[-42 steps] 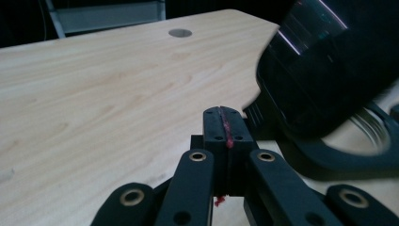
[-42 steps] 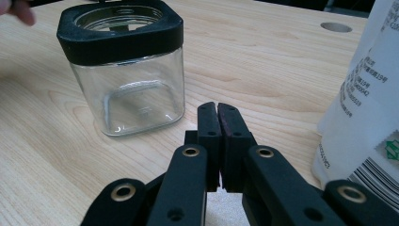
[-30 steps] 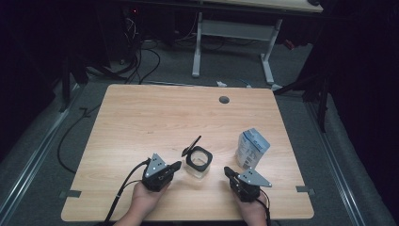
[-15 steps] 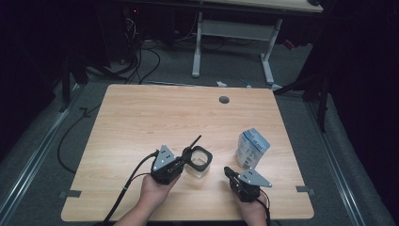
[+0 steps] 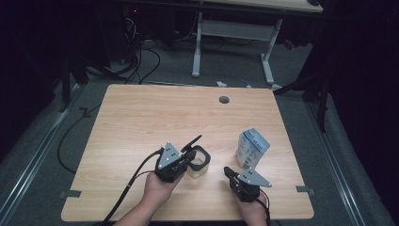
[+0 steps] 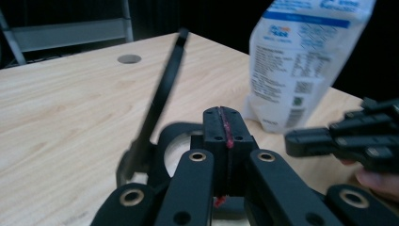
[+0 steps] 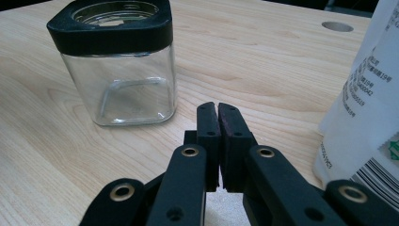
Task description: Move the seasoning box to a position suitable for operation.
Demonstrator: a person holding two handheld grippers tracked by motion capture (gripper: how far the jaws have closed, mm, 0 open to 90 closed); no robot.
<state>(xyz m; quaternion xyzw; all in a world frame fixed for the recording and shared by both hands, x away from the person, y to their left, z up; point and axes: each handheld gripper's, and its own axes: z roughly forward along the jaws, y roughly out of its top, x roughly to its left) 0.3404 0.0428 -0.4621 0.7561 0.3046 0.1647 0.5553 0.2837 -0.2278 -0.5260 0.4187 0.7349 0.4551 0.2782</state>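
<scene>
Wide wooden surface [image 5: 141,117], and everything that matters sits around the glass jar [image 5: 199,165], which stands upright close to the near edge.

Biggest worry first: the white-and-blue pouch [image 5: 251,148], standing just to the right of the jar. It looks soft and top-heavy, so a careless sweep of an arm past the jar could topple it, and if it is unsealed the contents go across the wood.

Next, the jar itself. It is clear glass with a black square collar, and seemingly empty, so it should be light. The left hand-held gripper [image 5: 188,153] hovers right at the jar's left rim with its jaws pressed together and nothing clearly caught between them. Nothing is bracing the jar, so any sideways shove there could skid or tip it, and the near edge is not far behind it.

Then the lid [image 5: 192,141]: it stands up, slanting away from the jar's far-left corner. Whether it is hinged I cannot tell. Bump it from the side and it could snap back down over the mouth, or drag the jar along with it.

Smallest risk: the right hand-held gripper [image 5: 227,170], sitting in front of the gap between jar and pouch, with jaws closed and empty. Before it can take either one it must open, and that gap is tight, so a spreading jaw may nudge the pouch.
</scene>
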